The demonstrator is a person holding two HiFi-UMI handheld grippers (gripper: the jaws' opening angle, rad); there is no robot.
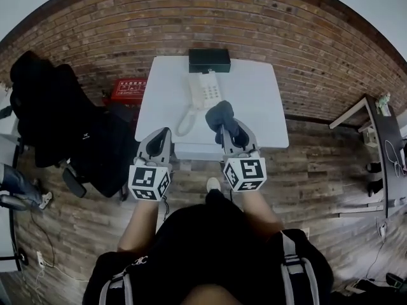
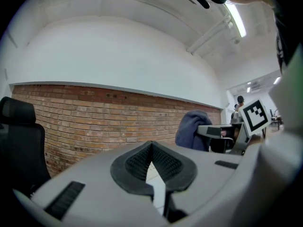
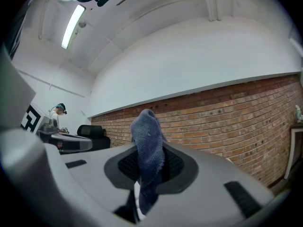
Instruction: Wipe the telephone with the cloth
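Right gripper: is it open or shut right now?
Shut. The right gripper clamps the blue cloth, which stands pinched between its jaws, bunched above them.

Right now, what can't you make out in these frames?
- Telephone: seen in the head view only, its keys too small to read. Both gripper views aim above it at the brick wall.
- Contact between cloth and telephone: cannot tell. They overlap in the head view, which does not show height.
- Right gripper pads: partly covered by the cloth in its own view.
- Black box, far table edge: too small to identify.
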